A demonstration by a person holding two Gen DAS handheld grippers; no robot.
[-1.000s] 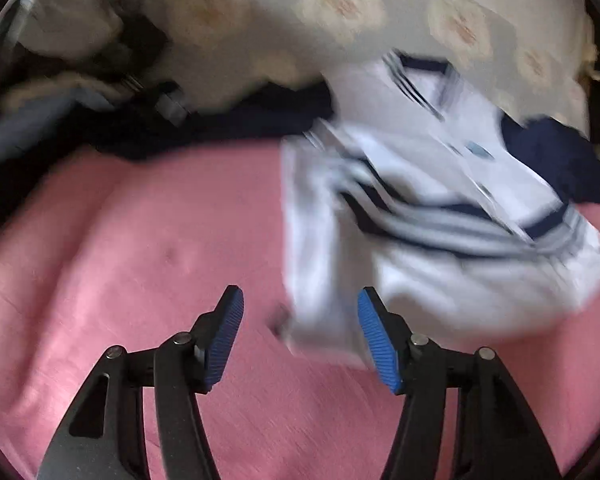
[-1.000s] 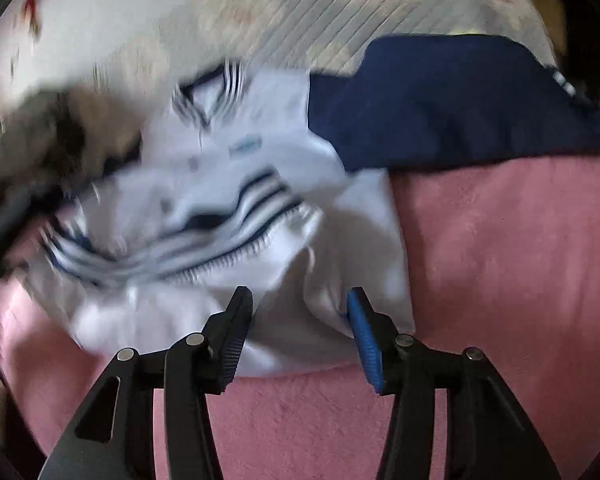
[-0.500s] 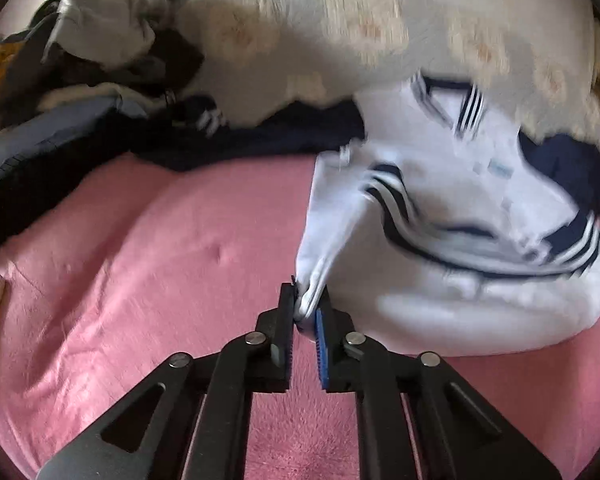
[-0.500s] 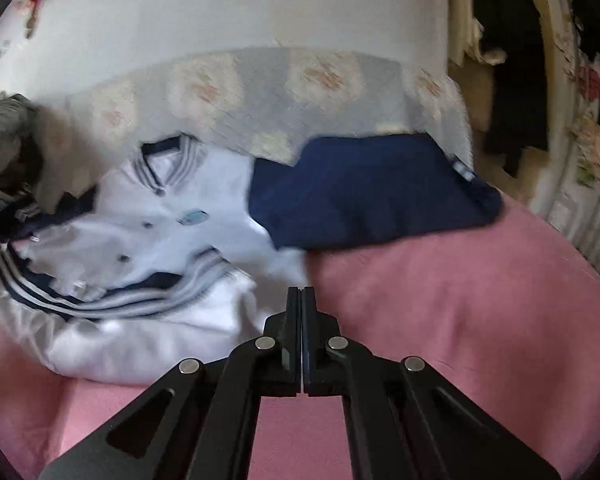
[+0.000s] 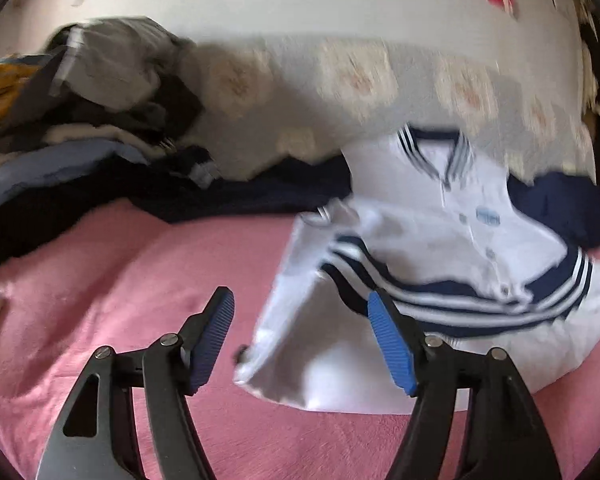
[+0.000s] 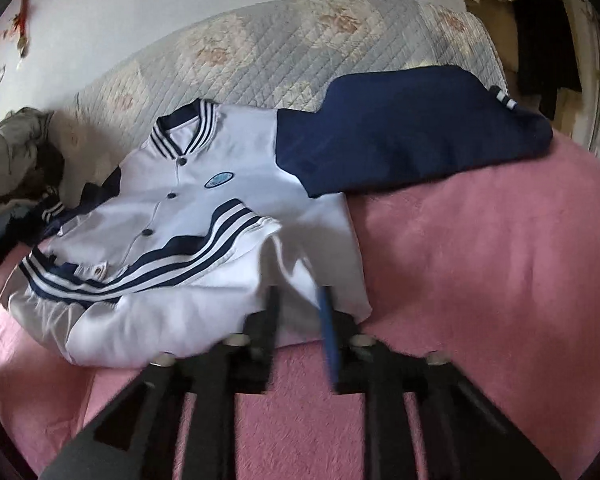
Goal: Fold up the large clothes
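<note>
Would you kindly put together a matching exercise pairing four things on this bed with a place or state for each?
Things:
1. white jacket
2. navy sleeve
3. clothes pile
4. left claw

Places or states:
A. stretched out toward the bed's right side
B. open, gripping nothing
C. bottom part folded up, buttons fastened
D. heaped at the far left

Pairs: 1-C, 2-A, 3-D, 4-B

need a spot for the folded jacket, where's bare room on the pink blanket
Bare blanket right of the jacket, below its navy sleeve. Also bare left of the jacket, below the clothes pile, which crowds the far left.
</note>
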